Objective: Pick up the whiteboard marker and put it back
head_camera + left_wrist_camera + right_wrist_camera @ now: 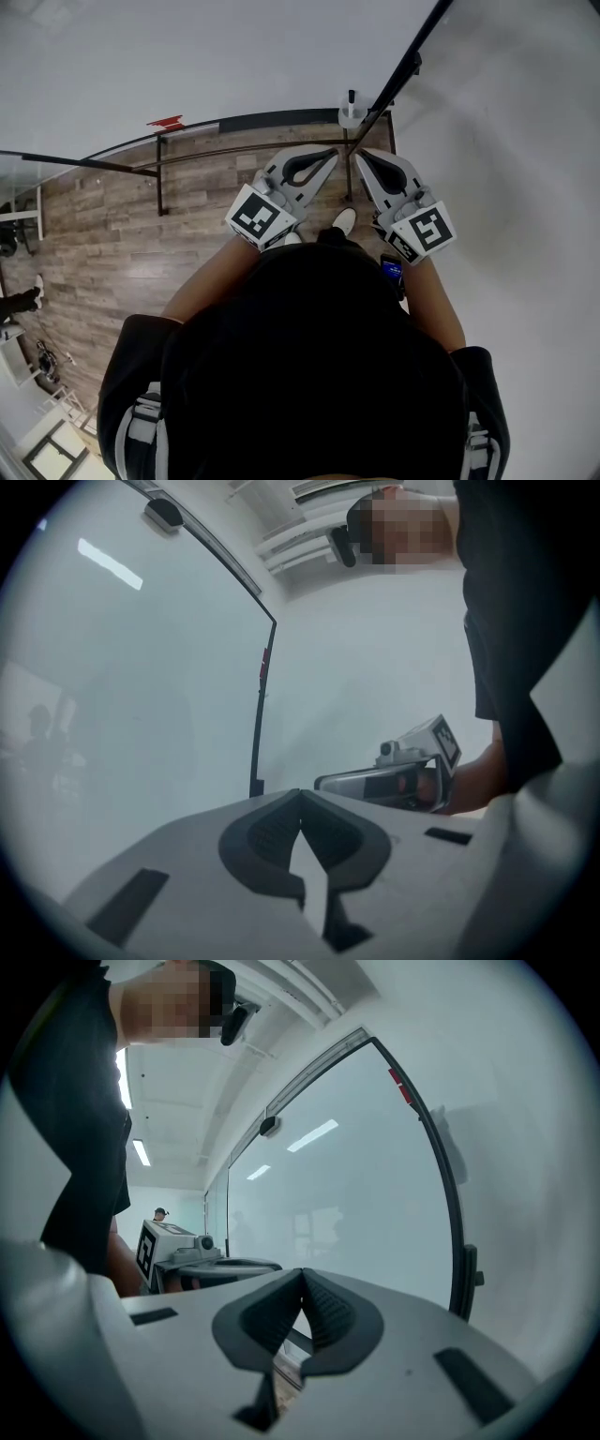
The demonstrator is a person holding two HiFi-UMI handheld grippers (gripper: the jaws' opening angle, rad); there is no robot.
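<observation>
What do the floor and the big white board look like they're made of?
Floor: wood or wood-look planks, matte, with grain and seams showing. White board: smooth glossy panel, perhaps glass or coated steel; it mirrors ceiling lights. Its frame: black, likely painted metal.

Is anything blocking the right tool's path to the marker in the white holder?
Nothing visible does. The marker stands in its white holder just beyond the shut, empty right tool; a black frame bar runs close beside the holder.

Wood floor (103,234); dark post (160,178)
</observation>
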